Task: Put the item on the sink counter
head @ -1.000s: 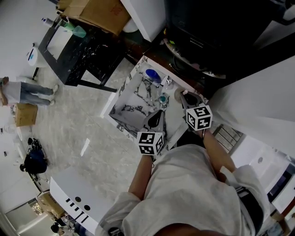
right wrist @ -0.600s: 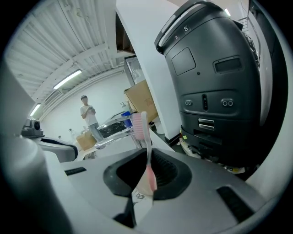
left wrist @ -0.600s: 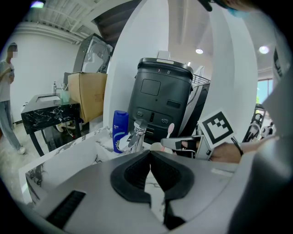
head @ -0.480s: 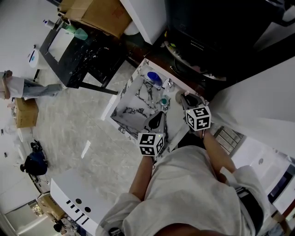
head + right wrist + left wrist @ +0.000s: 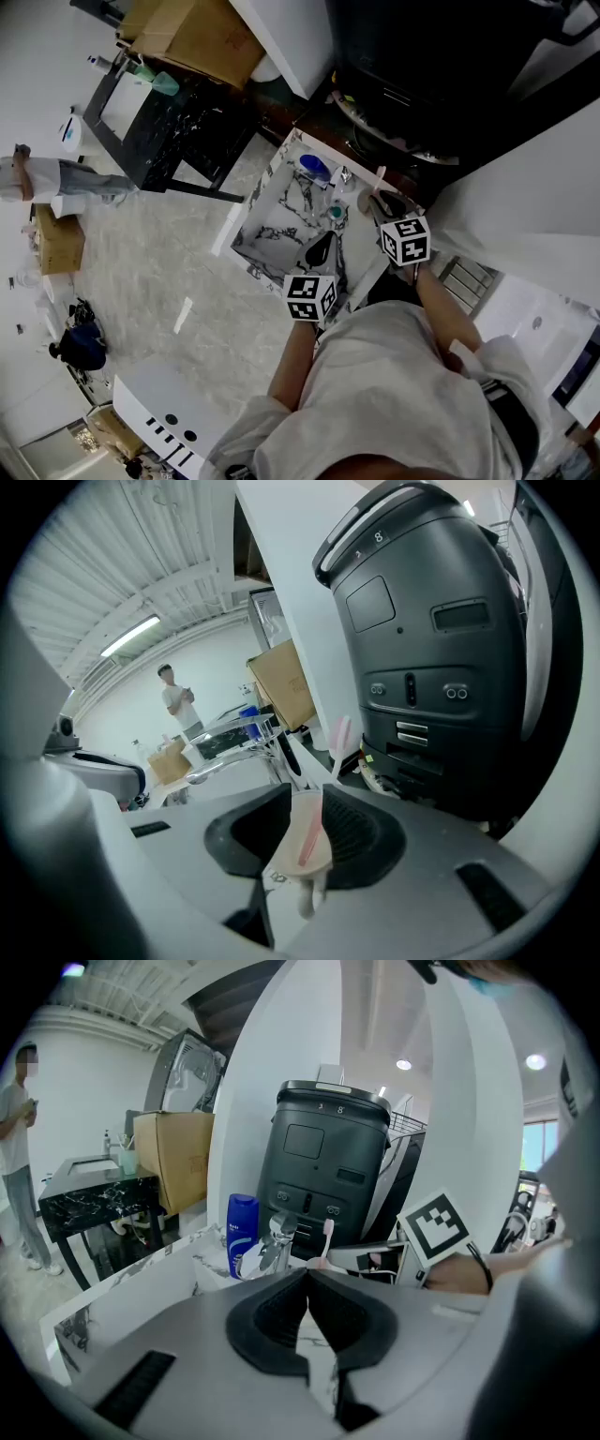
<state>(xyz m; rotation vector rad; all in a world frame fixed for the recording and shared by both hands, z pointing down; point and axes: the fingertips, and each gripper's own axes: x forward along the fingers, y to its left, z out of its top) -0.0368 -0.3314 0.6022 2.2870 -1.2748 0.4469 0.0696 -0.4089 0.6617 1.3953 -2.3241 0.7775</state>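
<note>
A pale pink cup (image 5: 302,844) with a pink toothbrush (image 5: 339,735) standing in it is pinched in my right gripper (image 5: 314,803), which is shut on it. In the head view the right gripper (image 5: 380,202) hangs over the back right corner of the white marble sink counter (image 5: 267,211), near the faucet (image 5: 343,175). My left gripper (image 5: 307,1279) is shut with nothing between its pads. It sits over the counter's near edge (image 5: 319,251). From the left gripper view the toothbrush (image 5: 327,1233) stands up beside the faucet (image 5: 277,1239).
A blue bottle (image 5: 314,167) stands at the counter's back, left of the faucet. A tall black appliance (image 5: 323,1166) is behind the sink. A black marble table (image 5: 155,103) and a cardboard box (image 5: 192,28) stand further left. A person (image 5: 52,178) stands on the floor.
Both grippers hold nearly the same place over the sink counter. The head view has shifted a little, and the person at the far left has moved.
</note>
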